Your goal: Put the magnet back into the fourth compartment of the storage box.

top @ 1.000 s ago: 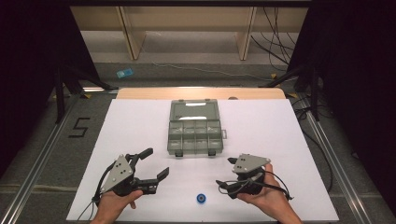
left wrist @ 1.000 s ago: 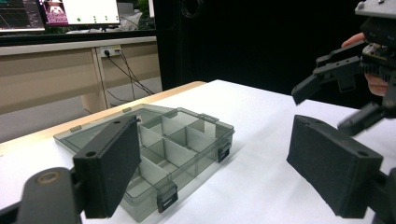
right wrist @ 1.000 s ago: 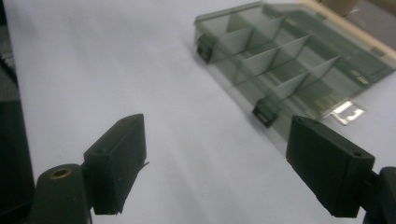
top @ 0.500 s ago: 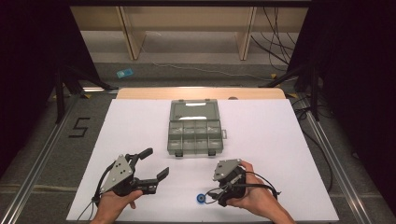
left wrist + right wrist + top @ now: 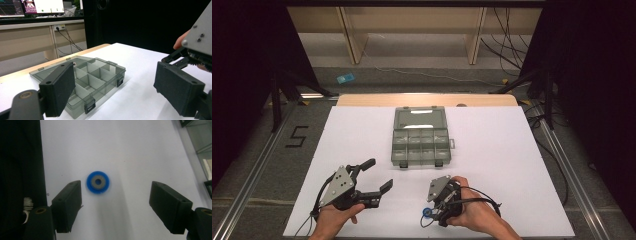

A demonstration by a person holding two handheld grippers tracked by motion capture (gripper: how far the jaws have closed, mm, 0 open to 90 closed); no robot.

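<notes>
**Right claw poised over a blue ring at the bench's near edge**

High view: the white bench point(image 5: 512, 150) carries a clear compartment box point(image 5: 420, 136) with its lid laid open toward the far edge, about midway between the left and right edges. The left gripper point(image 5: 373, 175) sits near the near-left corner, its jaws spread wide and pointing toward the box. The right gripper point(image 5: 430, 206) is tipped down by the near edge, just beside a small blue ring point(image 5: 426, 212).

Left gripper view: both black jaws stand well apart, holding nothing. The box point(image 5: 82, 82) lies ahead with empty compartments; the other gripper shows at the right edge.

Right gripper view: the jaws are wide open over the bench. The blue ring point(image 5: 98, 182) with a grey centre lies flat between them, nearer the left jaw, untouched.
</notes>
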